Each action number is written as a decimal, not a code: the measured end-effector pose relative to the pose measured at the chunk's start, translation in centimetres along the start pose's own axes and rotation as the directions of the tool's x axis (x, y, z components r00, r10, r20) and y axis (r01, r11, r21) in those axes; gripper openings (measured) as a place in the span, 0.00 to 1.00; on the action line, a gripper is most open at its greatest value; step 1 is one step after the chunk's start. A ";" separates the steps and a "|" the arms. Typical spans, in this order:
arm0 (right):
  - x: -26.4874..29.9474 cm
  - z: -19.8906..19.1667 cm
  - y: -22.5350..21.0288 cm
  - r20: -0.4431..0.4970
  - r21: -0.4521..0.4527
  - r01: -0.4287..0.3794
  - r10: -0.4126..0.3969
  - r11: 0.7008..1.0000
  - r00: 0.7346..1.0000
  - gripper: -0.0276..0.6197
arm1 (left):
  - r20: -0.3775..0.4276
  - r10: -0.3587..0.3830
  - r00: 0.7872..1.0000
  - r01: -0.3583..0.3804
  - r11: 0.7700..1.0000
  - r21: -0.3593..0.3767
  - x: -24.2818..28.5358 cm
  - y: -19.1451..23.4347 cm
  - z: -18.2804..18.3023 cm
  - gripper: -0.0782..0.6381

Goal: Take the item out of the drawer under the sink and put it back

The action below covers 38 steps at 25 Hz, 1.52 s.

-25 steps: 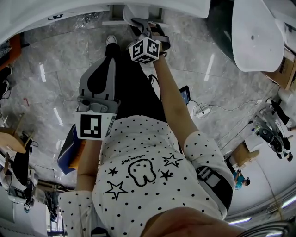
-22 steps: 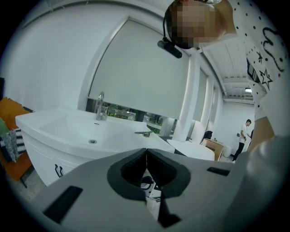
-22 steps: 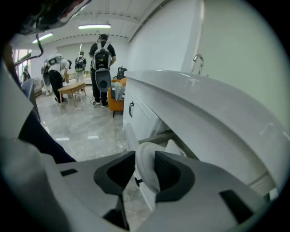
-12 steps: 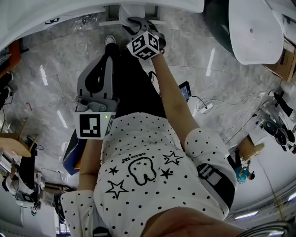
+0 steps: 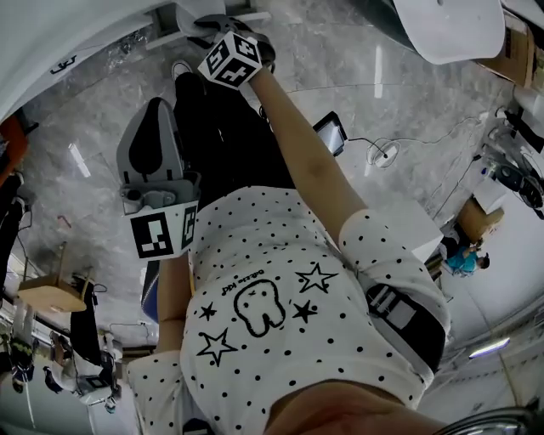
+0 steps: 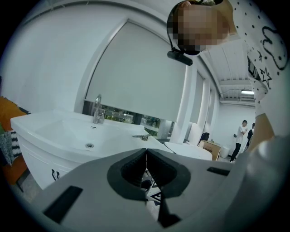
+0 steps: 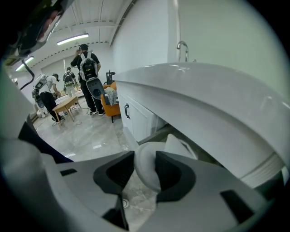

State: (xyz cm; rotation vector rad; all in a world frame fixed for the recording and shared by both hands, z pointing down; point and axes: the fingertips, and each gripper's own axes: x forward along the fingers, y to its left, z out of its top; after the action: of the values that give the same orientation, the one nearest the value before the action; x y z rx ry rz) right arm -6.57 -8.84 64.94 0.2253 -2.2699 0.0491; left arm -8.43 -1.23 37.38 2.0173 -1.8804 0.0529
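Observation:
My right gripper (image 7: 145, 168) points down at the open drawer (image 7: 159, 131) under the white sink (image 7: 213, 108). A white rounded item (image 7: 146, 174) sits between its jaws. The jaws have just been opening and stand wide, so the item looks released. In the head view the right gripper (image 5: 210, 25) is at the top, by the drawer (image 5: 174, 21) below the sink's edge. My left gripper (image 5: 155, 115) hangs beside the person's leg, away from the drawer. Seen in its own view, the left gripper (image 6: 146, 156) has its pads together with nothing between them.
A white cabinet (image 7: 138, 115) with dark handles stands beside the drawer. Several people stand at the far end of the hall (image 7: 86, 72). Other white basins (image 6: 86, 136) (image 5: 446, 25) stand around. A tablet (image 5: 330, 132) and cables lie on the marble floor.
The right gripper's marker cube has rolled and now sits further up and left in the head view. The left gripper has also shifted left in that view, as the view itself swung.

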 end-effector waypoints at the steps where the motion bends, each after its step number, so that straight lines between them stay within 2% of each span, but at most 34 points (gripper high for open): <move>1: 0.1 0.0 0.0 -0.005 -0.001 0.001 -0.001 1.000 1.000 0.28 | 0.003 -0.002 1.000 0.002 1.000 0.002 0.1 0.0 0.1 0.12; 7: -0.2 0.1 0.1 -0.024 0.008 0.019 -0.019 1.000 1.000 0.28 | 0.013 -0.021 1.000 0.021 1.000 0.015 -0.2 -0.3 1.2 0.12; 16: -0.7 0.7 -0.1 -0.020 0.094 0.029 -0.027 0.995 0.999 0.28 | 0.039 -0.003 0.999 0.002 1.000 0.030 -2.0 0.6 3.2 0.12; 21: -2.4 2.4 -0.5 0.083 0.222 0.029 -0.049 0.975 0.995 0.24 | 0.056 0.007 0.998 -0.009 0.999 0.036 -2.8 0.8 3.8 0.12; 23: -3.8 3.1 -0.6 0.125 0.268 0.038 -0.074 0.963 0.989 0.20 | 0.065 0.009 0.998 -0.012 0.999 0.036 -3.1 0.6 4.3 0.12; 26: -6.0 4.4 -1.3 0.185 0.342 0.058 -0.128 0.938 0.974 0.10 | 0.089 0.009 0.996 -0.013 0.999 0.042 -3.5 0.3 5.3 0.12; 30: -9.7 6.3 -2.0 0.284 0.456 0.054 -0.203 0.888 0.937 0.07 | 0.112 -0.013 0.994 0.008 0.999 0.048 -3.9 -0.3 6.0 0.12; 38: -18.3 11.0 -2.5 0.444 0.473 0.061 -0.298 0.879 0.845 0.06 | 0.151 -0.047 0.987 0.039 0.998 0.054 -4.5 -1.8 7.8 0.12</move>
State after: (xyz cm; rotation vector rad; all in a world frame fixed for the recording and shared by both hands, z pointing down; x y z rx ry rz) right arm -2.73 -9.82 43.78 0.7841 -2.7246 0.4624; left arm -8.92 0.83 28.45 2.1501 -1.9442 -0.0678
